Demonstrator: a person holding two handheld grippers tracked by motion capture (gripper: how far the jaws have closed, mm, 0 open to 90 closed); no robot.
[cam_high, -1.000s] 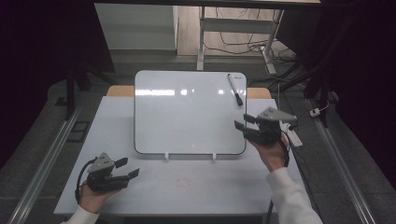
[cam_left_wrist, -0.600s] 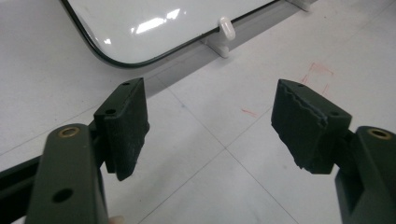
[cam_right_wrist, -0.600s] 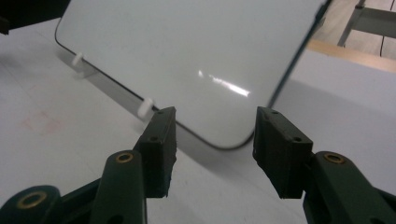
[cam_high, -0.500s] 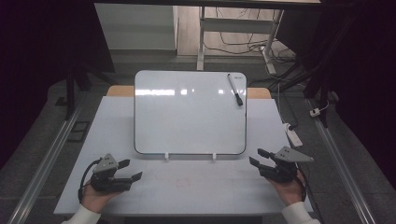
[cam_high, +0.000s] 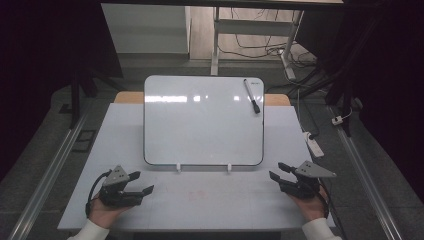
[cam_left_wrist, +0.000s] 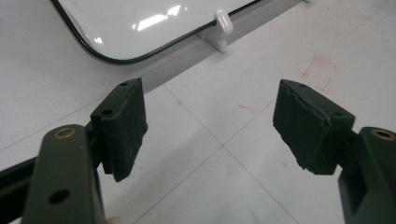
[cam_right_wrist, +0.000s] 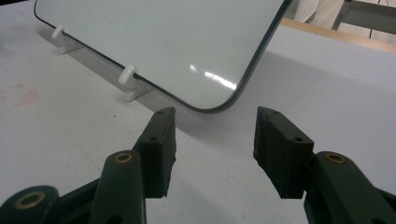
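A whiteboard (cam_high: 202, 120) stands tilted on two white feet (cam_high: 178, 167) in the middle of the white table (cam_high: 200, 205). A black-capped marker (cam_high: 251, 96) sticks to its upper right corner. My left gripper (cam_high: 142, 182) rests at the table's near left. Its jaws have just been opening and stand wide with nothing between them. The left gripper view shows the left gripper (cam_left_wrist: 210, 93) facing the board's lower corner (cam_left_wrist: 112, 51). My right gripper (cam_high: 276, 171) sits open and empty at the near right. In the right gripper view, the right gripper (cam_right_wrist: 215, 114) points at the board's rounded corner (cam_right_wrist: 219, 105).
Faint red marks (cam_high: 198, 194) lie on the table between the two hands. A white power strip (cam_high: 314, 145) lies on the floor to the right. Metal rails run along both sides of the table. Cables and desk legs stand behind it.
My right hand has come down from beside the whiteboard's right edge to the table's near right. The left hand stays put, with its jaws slightly wider apart.
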